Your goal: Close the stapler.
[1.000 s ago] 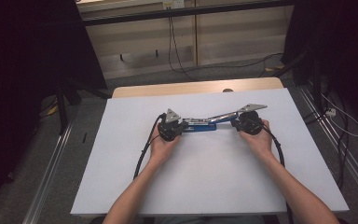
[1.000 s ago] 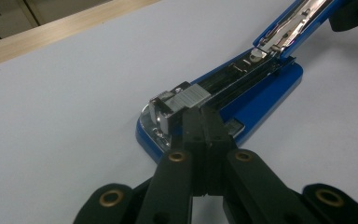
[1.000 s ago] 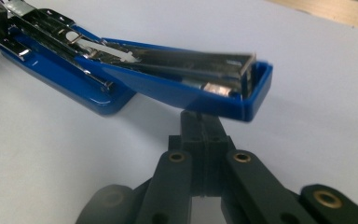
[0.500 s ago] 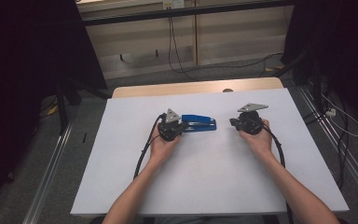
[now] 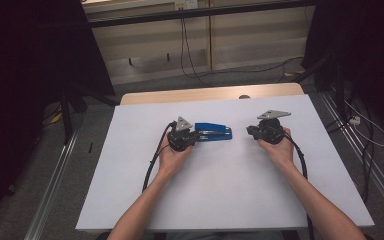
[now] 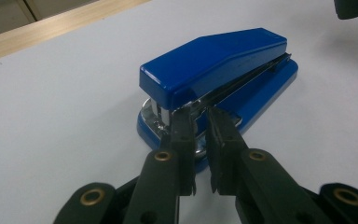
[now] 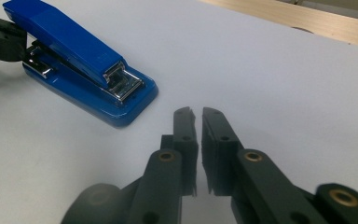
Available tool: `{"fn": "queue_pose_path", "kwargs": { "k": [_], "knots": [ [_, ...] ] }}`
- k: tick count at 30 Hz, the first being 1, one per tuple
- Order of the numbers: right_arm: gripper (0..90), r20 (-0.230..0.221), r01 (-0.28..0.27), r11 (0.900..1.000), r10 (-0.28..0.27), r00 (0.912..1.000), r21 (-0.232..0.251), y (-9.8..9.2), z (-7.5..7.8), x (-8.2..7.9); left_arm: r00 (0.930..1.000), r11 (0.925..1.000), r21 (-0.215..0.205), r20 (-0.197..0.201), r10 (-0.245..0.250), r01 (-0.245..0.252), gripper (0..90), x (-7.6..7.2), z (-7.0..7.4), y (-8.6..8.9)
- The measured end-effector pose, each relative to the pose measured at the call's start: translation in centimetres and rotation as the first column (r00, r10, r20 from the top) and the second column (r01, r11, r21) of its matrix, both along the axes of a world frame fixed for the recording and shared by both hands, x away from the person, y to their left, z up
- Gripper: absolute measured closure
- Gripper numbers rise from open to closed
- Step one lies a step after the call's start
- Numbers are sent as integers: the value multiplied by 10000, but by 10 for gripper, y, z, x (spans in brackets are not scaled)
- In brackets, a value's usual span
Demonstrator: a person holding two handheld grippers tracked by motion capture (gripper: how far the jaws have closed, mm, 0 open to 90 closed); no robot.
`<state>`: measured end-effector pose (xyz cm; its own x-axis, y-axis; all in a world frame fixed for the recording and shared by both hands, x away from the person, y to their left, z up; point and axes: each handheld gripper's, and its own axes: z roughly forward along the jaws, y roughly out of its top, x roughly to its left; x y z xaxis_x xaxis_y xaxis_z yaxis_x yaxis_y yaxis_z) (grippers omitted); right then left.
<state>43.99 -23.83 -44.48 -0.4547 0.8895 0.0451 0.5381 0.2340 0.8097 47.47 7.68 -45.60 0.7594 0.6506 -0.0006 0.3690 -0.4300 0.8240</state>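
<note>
with the glossy blue plastic stapler (image 5: 213,133) lying flat on the white bench (image 5: 220,200), your left tongs (image 6: 200,122), barely parted, touch its near end without gripping; your right tongs (image 7: 196,113), equally slack, sit apart from its far end. lifting remains undone.

Both tongs, left (image 6: 200,114) and right (image 7: 196,112), low, level, jaws barely parted.

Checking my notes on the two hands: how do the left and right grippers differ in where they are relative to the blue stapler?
The left gripper has its tips at the hinged rear end of the blue stapler; the right gripper sits apart from the stapler's front end, over bare white table. Both have jaws nearly together with just a narrow gap and nothing gripped, each held in a hand.
</note>
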Motion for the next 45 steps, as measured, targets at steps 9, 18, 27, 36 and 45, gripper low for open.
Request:
{"fn": "queue_pose_path", "kwargs": {
  "k": [9,18,27,36,45],
  "knots": [
    [543,285,-34,9990,21,9996,437,-5,7,-4,9985,9990,116,346,424,-428,624,-4,2,9],
    [207,218,112,9975,-128,9997,697,-6,5,-5,9939,9953,-202,553,952,-942,274,-3,10,19],
    [27,447,520,9968,-548,9975,609,-10,8,-5,9934,9934,-638,565,993,-957,22,-7,15,31],
    [45,764,934,9934,-984,9922,668,-13,12,-15,9846,9850,-908,825,1544,-1468,39,-25,23,45],
    [47,1130,863,9932,-948,9891,782,-13,14,-31,9776,9785,-1295,1158,1757,-1605,41,-43,30,61]
  ]
}}
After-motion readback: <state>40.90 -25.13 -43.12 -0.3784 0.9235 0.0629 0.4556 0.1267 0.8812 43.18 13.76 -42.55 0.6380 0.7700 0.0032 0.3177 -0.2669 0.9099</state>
